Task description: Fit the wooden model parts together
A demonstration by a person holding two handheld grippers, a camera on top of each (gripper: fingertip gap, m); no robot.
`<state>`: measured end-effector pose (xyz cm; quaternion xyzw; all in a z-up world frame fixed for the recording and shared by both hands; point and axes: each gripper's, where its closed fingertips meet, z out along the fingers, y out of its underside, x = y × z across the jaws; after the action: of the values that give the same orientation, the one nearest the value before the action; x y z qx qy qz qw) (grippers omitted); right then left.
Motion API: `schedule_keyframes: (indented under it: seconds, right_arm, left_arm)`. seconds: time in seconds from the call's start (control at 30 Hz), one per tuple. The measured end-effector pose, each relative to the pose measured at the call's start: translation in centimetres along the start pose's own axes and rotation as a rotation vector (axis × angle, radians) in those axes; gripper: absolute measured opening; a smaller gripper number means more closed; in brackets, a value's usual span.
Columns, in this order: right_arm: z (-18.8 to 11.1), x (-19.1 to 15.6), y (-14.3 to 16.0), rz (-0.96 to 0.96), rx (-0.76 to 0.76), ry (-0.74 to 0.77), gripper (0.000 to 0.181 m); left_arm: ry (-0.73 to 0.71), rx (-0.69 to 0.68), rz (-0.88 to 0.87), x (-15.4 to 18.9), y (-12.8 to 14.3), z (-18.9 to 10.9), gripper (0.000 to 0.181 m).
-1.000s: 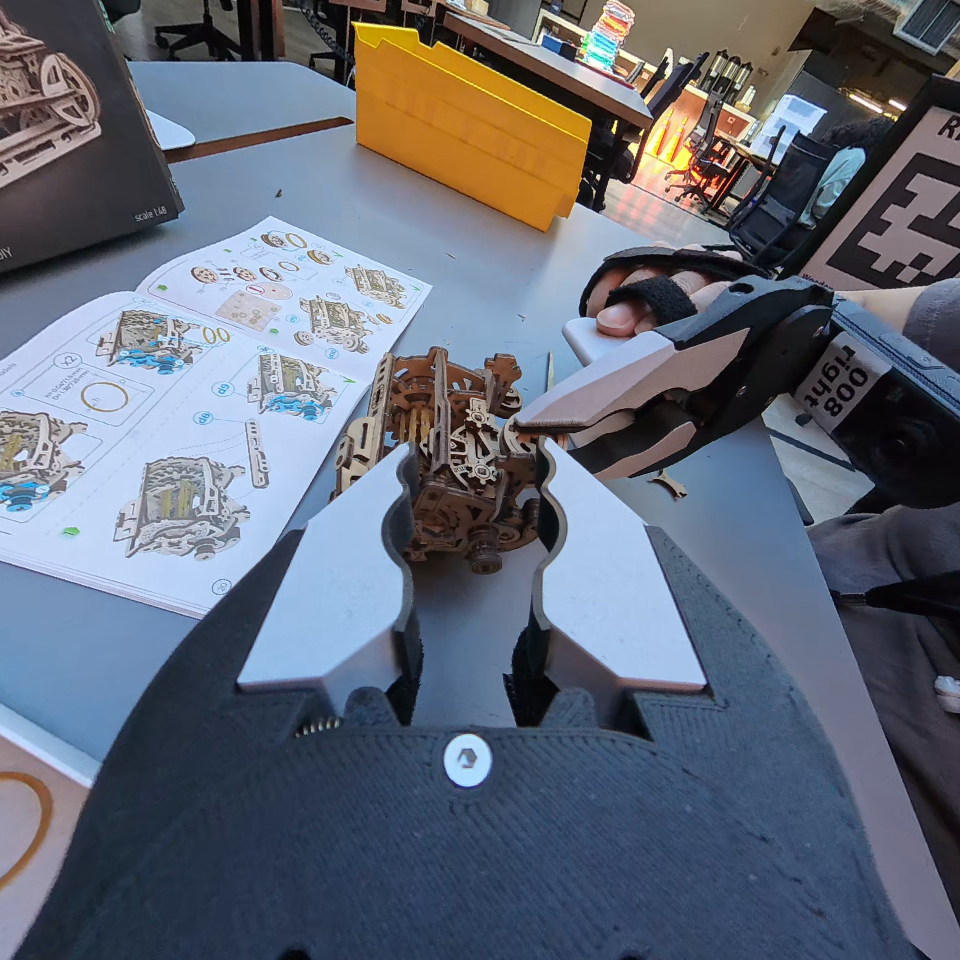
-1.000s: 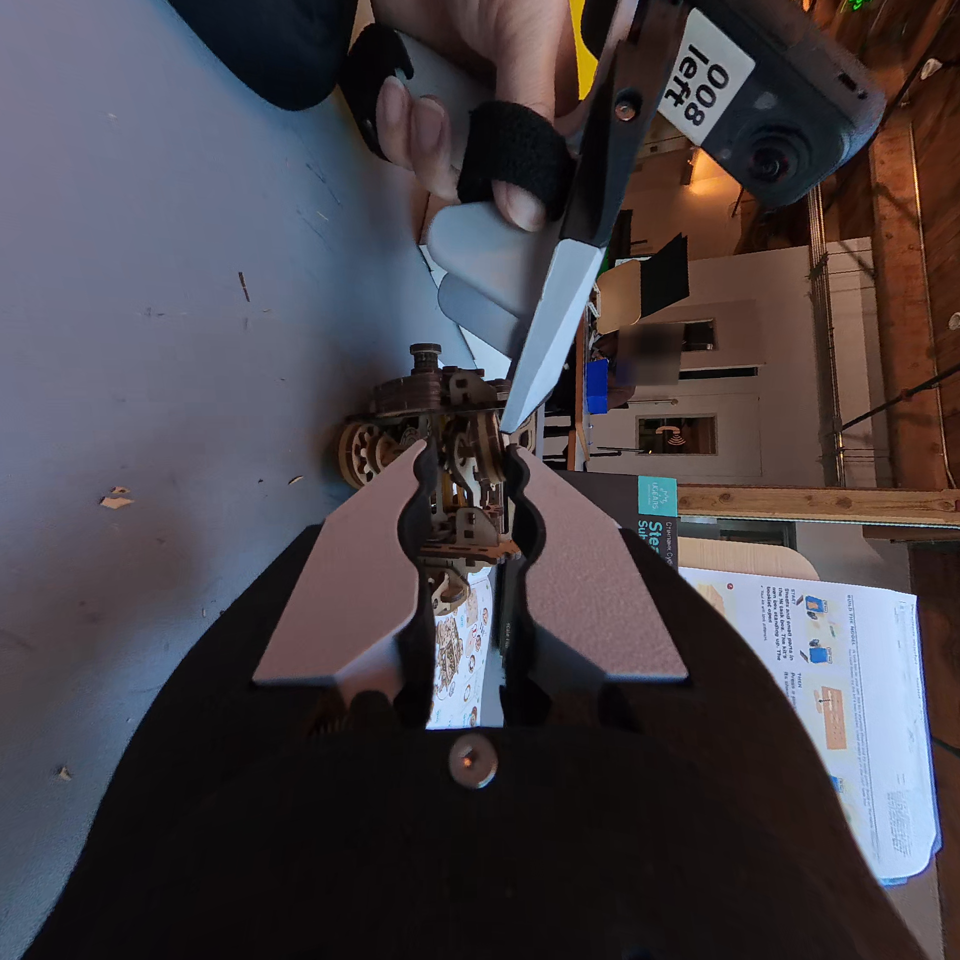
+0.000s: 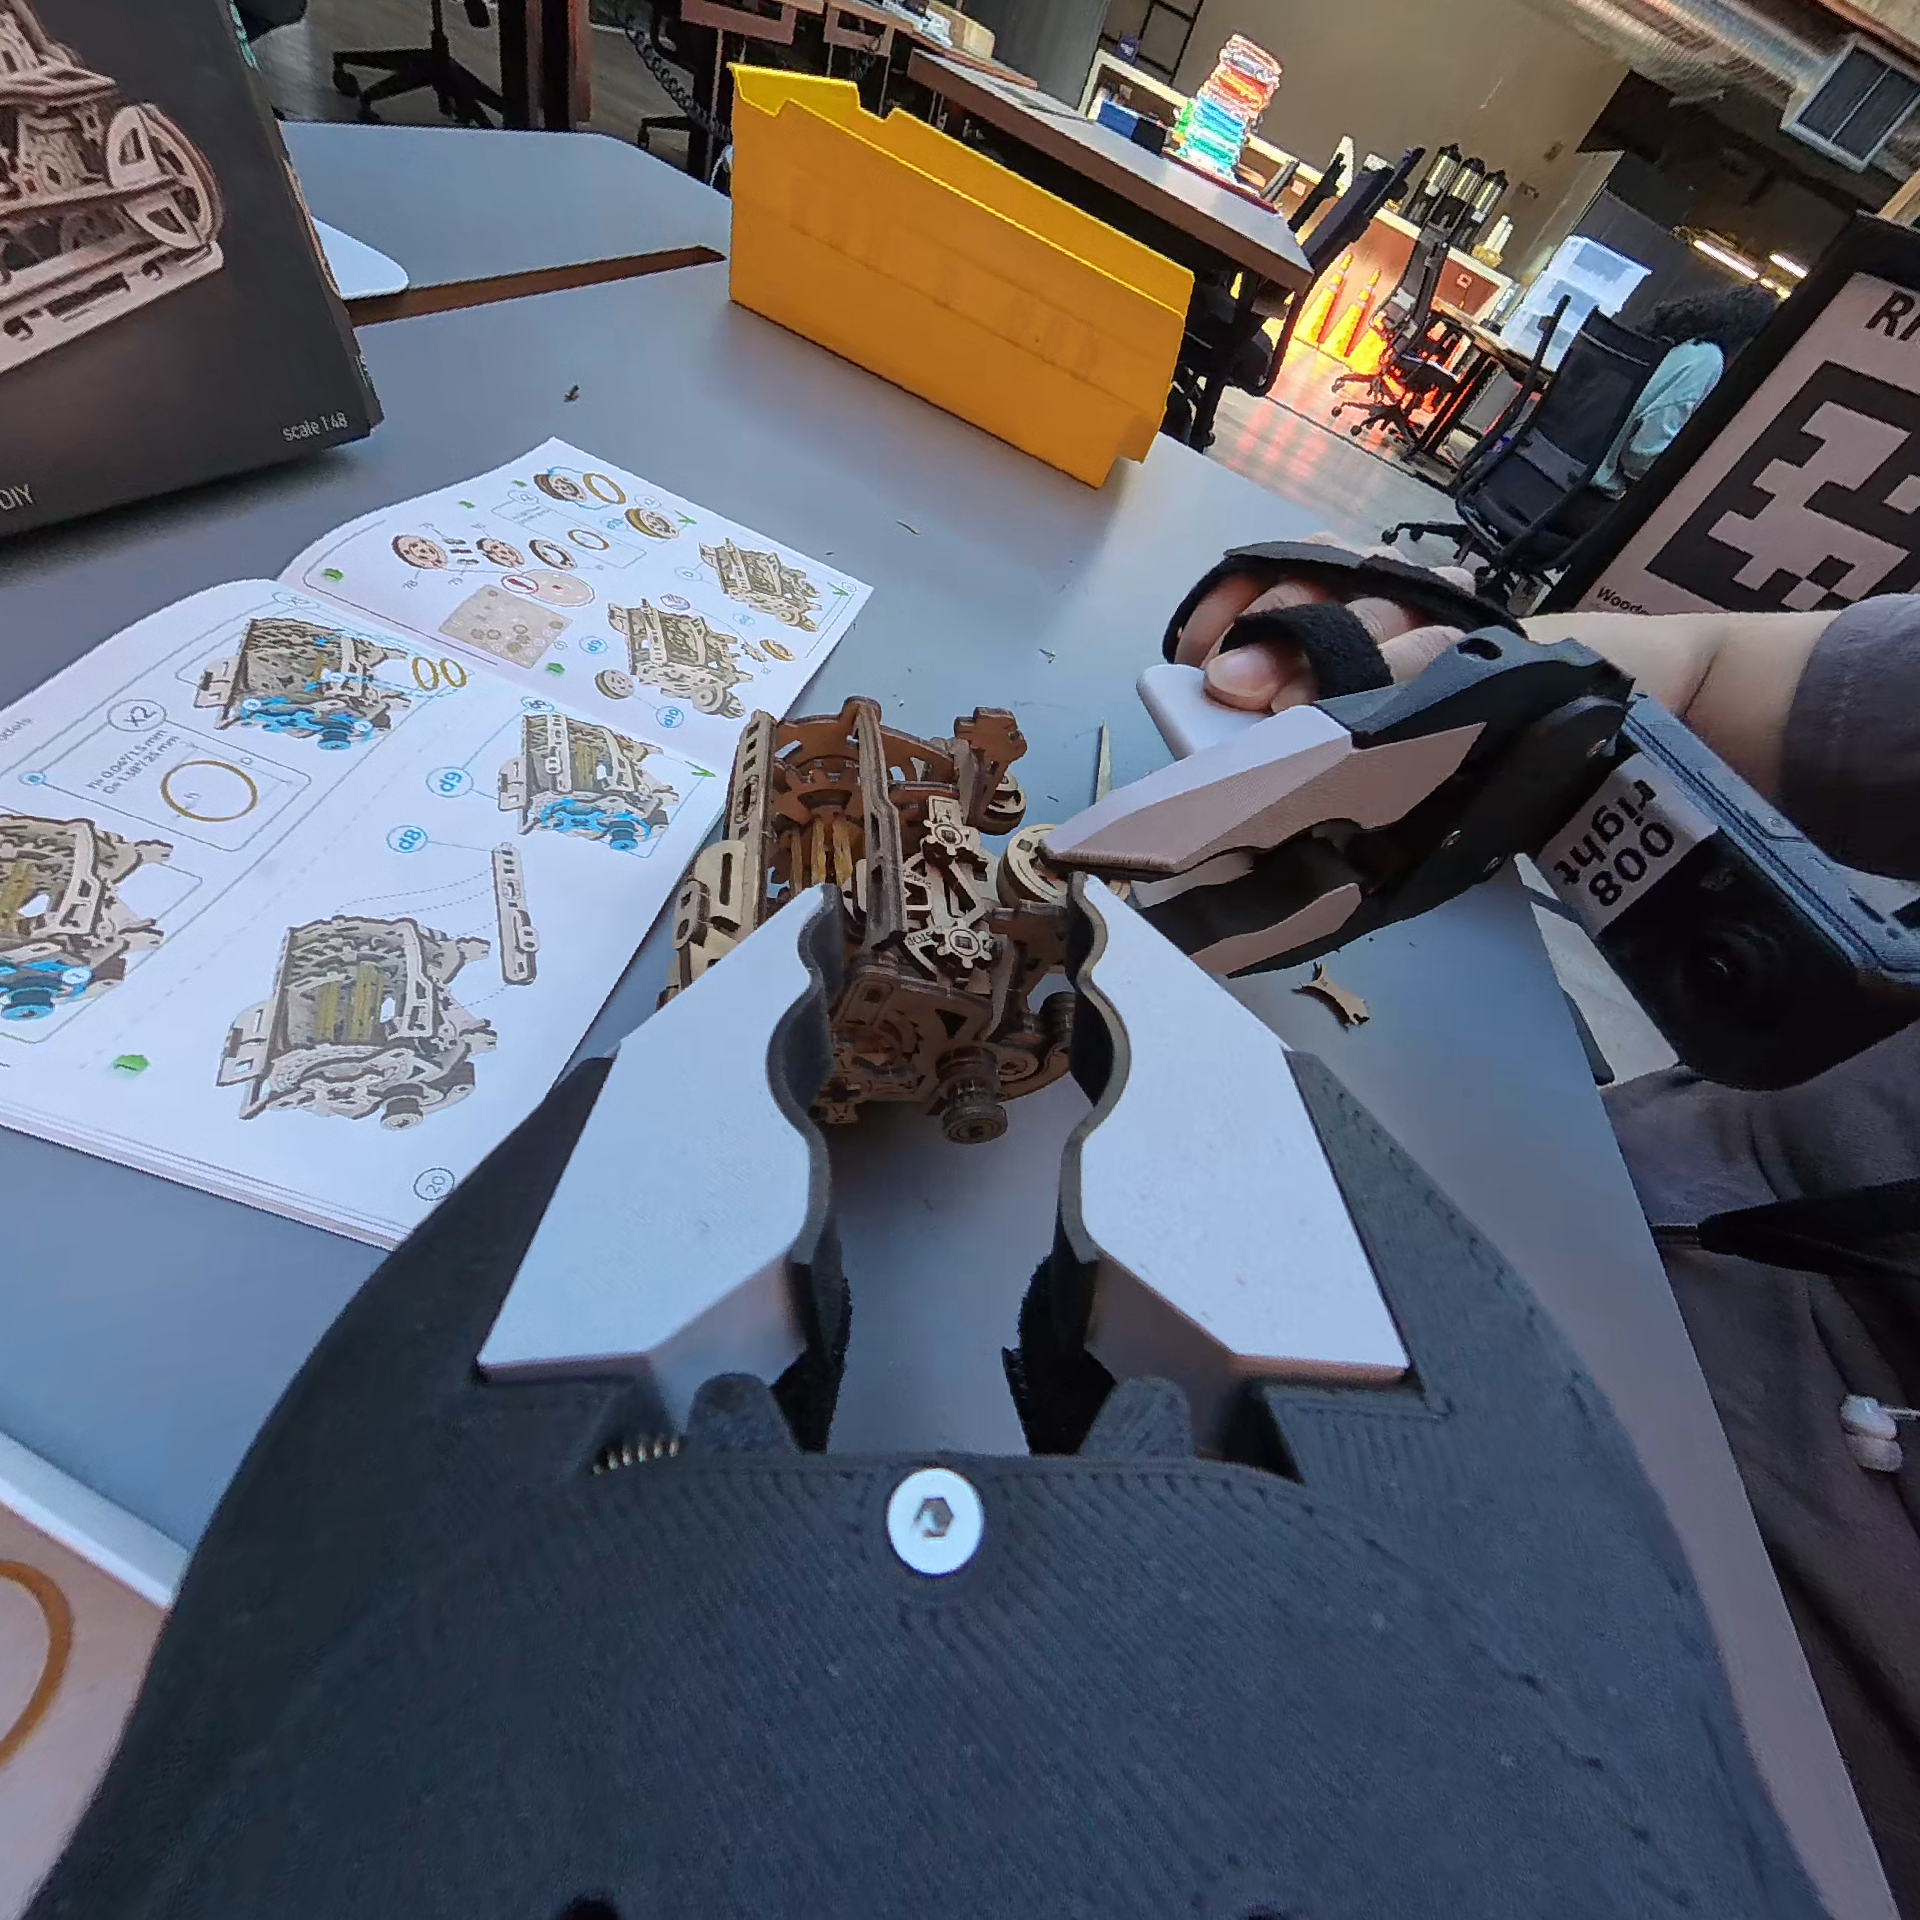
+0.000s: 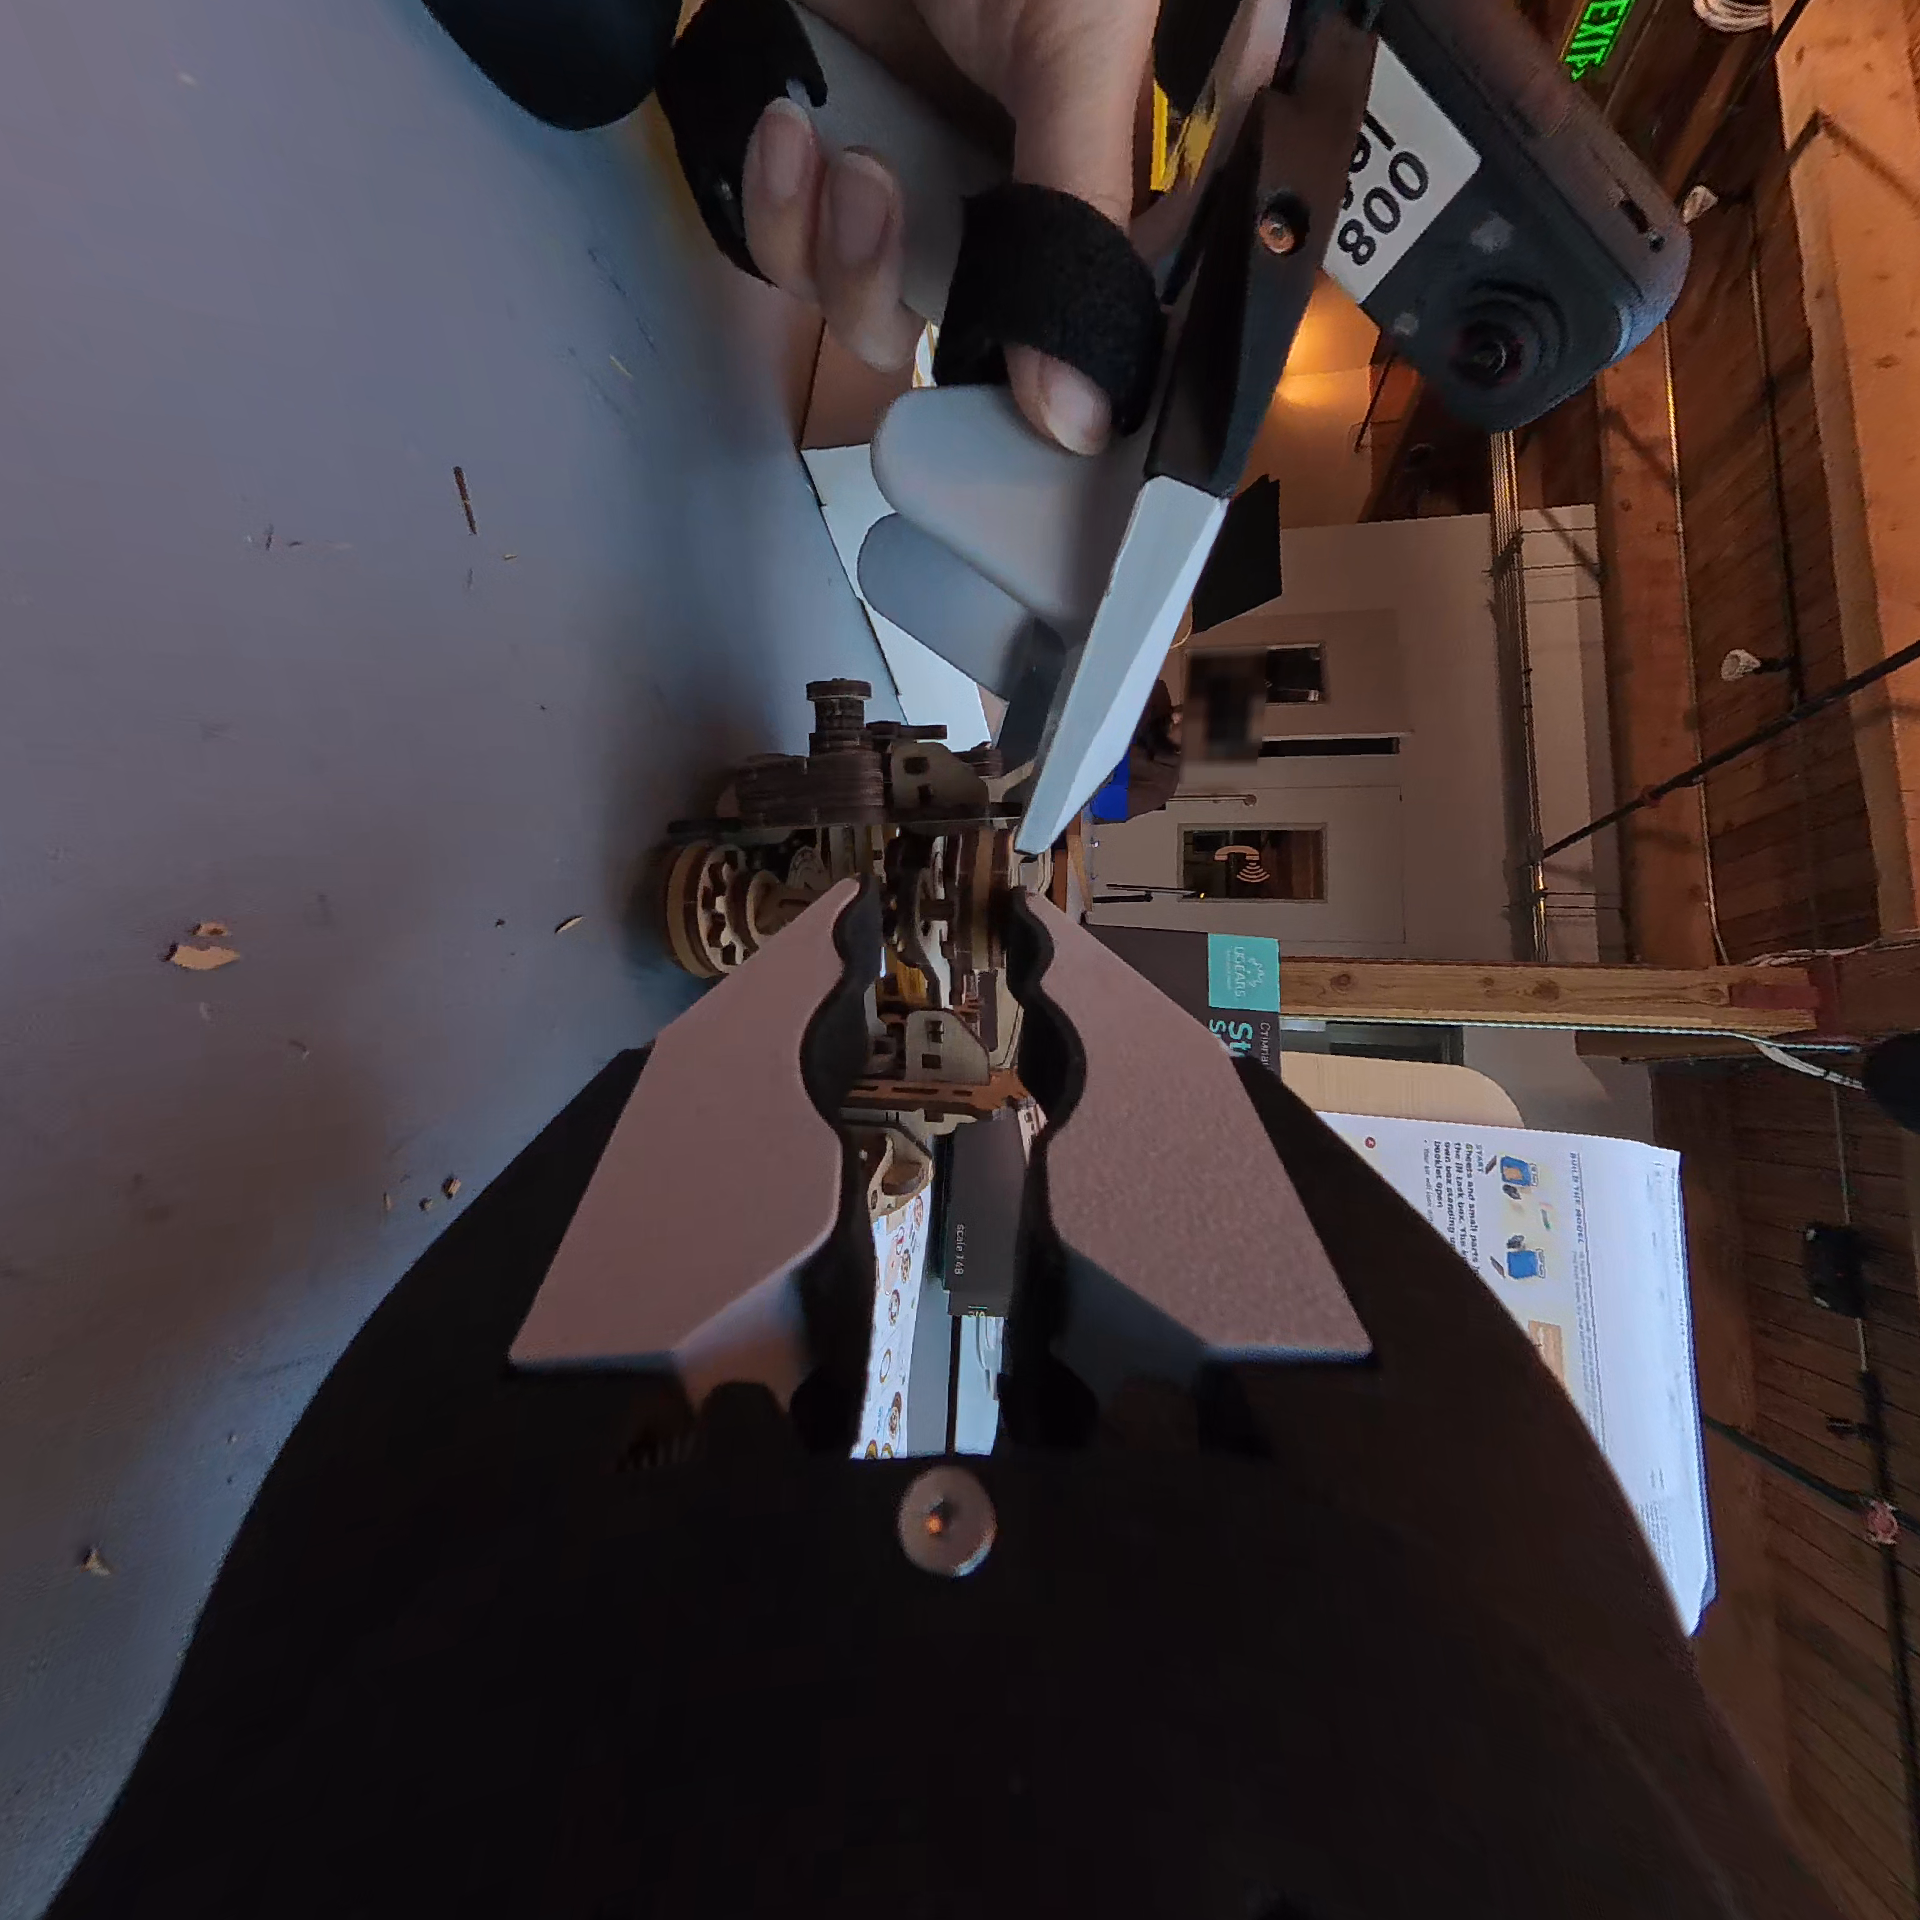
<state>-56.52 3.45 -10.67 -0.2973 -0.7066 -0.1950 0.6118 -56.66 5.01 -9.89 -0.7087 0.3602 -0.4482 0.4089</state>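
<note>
in the left wrist view, one wooden model (image 3: 894,914) sits on the grey bench (image 3: 935,499), near the bench's right edge. the left gripper (image 3: 940,914) has its two fingers on either side of the model's near end, their pads against the model's sides, so it is clamped on the model. the right gripper (image 3: 1060,862) comes in from the right, held by a hand (image 3: 1320,644) in black straps; its fingertips meet the model's right side at a small pale wheel, with a narrow gap between the two fingers, and it cannot be told here whether they grasp anything. one open instruction booklet (image 3: 343,831) lies to the left of the model, its right corner just beside it. one yellow bin (image 3: 945,270) stands at the far edge of the bench with its back turned, so its contents cannot be seen. one dark box (image 3: 156,260) with a picture of the model stands at the far left corner. a small wood scrap (image 3: 1335,997) lies near the right edge.

in the right wrist view, which is rolled on its side, the right gripper (image 4: 940,925) has its two fingers around the model (image 4: 831,831), parts of it filling the gap between the pads, so it appears clenched on the model. the left gripper (image 4: 1029,842) reaches down from above, its one visible finger tip touching the model's top. a few wood chips (image 4: 203,951) are scattered on the bench (image 4: 312,520). one printed sheet (image 4: 1538,1351) shows at the right.
</note>
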Motion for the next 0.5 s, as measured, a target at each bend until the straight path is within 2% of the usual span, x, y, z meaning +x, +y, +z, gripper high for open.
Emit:
schedule_keyframes:
  seconds: [0.37, 0.5]
  right_arm:
    - [0.6, 1.1, 0.4, 0.0, 0.01, -0.065, 0.019]
    - [0.9, 1.5, 0.4, 0.112, 0.034, -0.155, 0.019]
  left_arm:
    - [0.041, 0.03, -0.132, -0.9, -0.7, 0.0, 0.041]
    - [0.079, 0.036, -0.237, -1.2, -1.0, -0.2, 0.039]
